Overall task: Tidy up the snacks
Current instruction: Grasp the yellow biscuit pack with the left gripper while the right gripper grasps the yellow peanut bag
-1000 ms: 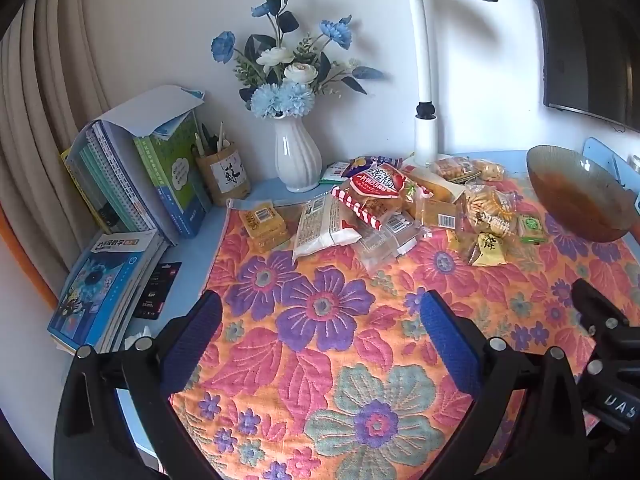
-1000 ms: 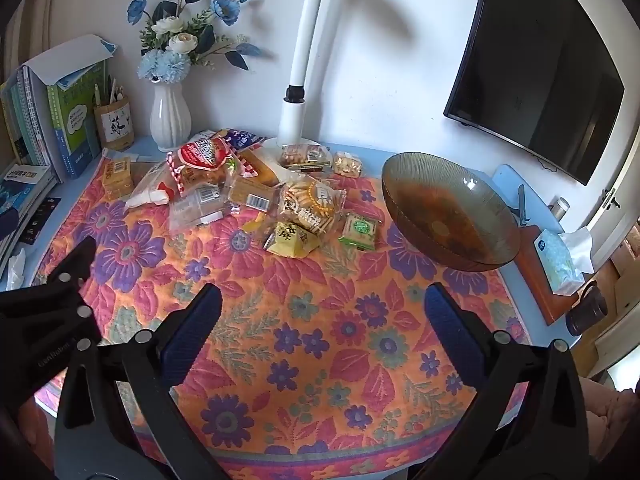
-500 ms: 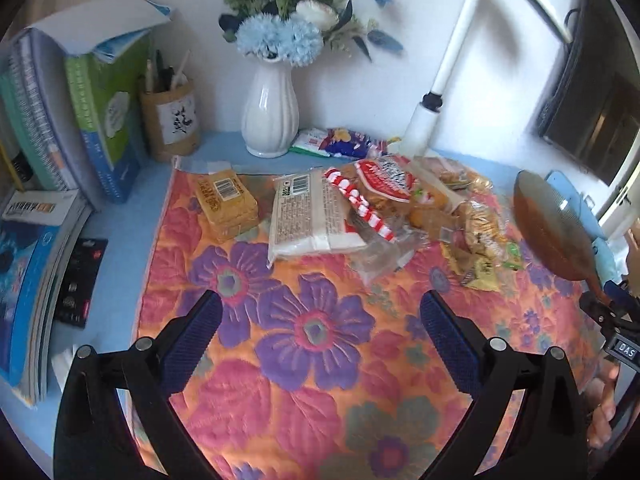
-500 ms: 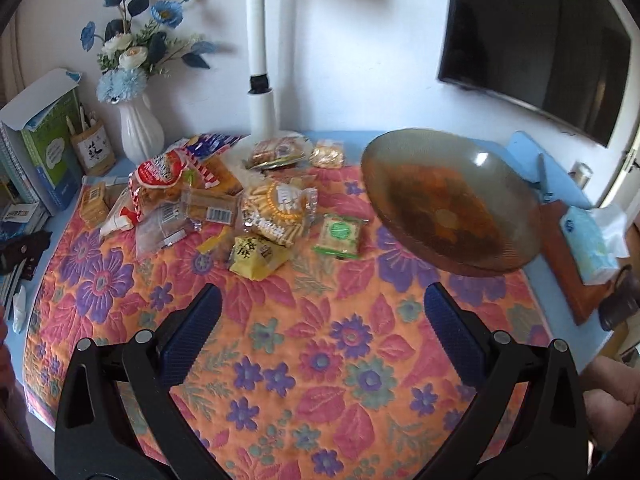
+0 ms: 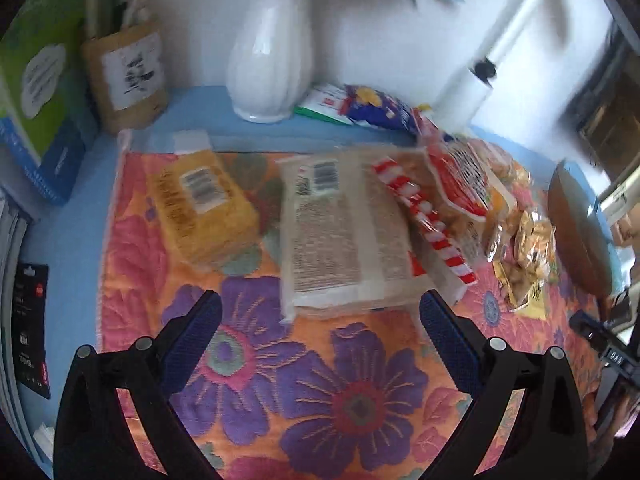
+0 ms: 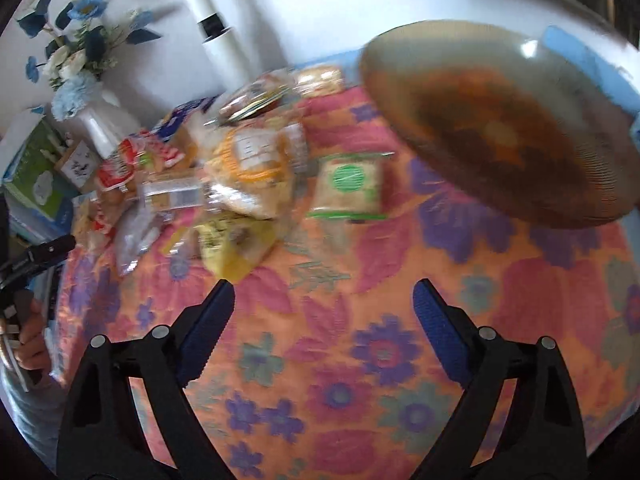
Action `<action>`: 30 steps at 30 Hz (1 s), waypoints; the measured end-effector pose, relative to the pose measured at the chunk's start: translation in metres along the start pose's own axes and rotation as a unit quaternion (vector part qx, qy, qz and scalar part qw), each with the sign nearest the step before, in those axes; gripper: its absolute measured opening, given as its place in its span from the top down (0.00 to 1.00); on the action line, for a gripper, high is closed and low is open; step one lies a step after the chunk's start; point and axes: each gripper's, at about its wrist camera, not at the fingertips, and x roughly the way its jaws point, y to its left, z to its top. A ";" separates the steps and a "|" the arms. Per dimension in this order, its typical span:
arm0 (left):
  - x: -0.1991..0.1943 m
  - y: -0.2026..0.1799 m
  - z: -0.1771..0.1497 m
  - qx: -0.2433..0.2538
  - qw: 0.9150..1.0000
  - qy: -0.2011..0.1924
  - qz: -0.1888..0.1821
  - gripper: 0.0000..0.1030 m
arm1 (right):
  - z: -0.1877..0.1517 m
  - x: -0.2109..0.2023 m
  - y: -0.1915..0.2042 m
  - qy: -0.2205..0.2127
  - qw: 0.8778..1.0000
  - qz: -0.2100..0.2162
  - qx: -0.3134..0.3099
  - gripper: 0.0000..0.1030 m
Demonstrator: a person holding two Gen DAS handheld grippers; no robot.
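Observation:
A pile of snack packets lies on the floral cloth [image 5: 328, 392]. In the left wrist view my left gripper [image 5: 320, 316] is open and empty, just short of a pale flat packet [image 5: 344, 236], with a yellow packet [image 5: 200, 204] to its left and a red-and-white bag [image 5: 460, 184] to its right. In the right wrist view my right gripper [image 6: 320, 300] is open and empty, near a green-label packet [image 6: 348, 188] and a yellow packet [image 6: 236, 248]. A brown glass bowl [image 6: 500, 120] stands at the right.
A white vase [image 5: 268, 52] with blue flowers, a pen holder [image 5: 124, 72] and books [image 5: 36, 92] stand at the back left. A white lamp post [image 5: 468, 88] rises behind the snacks. The left gripper and hand show at the right wrist view's left edge [image 6: 28, 272].
Both grippers have moved forward and down toward the snacks. The left one has closed in on the pale packet, the right one on the green-label packet and bowl. Both stay open.

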 end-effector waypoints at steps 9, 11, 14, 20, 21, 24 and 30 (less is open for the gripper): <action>0.012 0.051 0.040 -0.095 0.993 -0.025 0.062 0.05 | 0.018 0.042 0.051 0.029 0.999 0.013 -0.043 0.11; 0.030 0.048 0.051 -0.095 0.991 -0.021 0.094 0.05 | 0.022 0.047 0.055 0.027 0.999 0.004 -0.042 0.11; 0.052 0.045 0.059 -0.081 0.986 -0.014 0.145 0.05 | 0.025 0.052 0.057 0.022 0.999 -0.005 -0.043 0.12; 0.063 0.041 0.052 -0.061 0.988 0.003 0.145 0.36 | 0.031 0.058 0.068 0.018 0.998 -0.002 -0.056 0.30; 0.060 0.038 0.049 -0.052 0.987 -0.001 0.154 0.40 | 0.029 0.056 0.069 0.015 0.998 -0.010 -0.059 0.36; 0.052 0.031 0.041 -0.036 0.985 -0.009 0.169 0.44 | 0.024 0.050 0.073 0.009 0.998 -0.027 -0.064 0.52; 0.026 0.021 0.012 -0.036 0.989 -0.012 0.142 0.46 | 0.002 0.036 0.078 0.019 0.998 -0.023 -0.061 0.63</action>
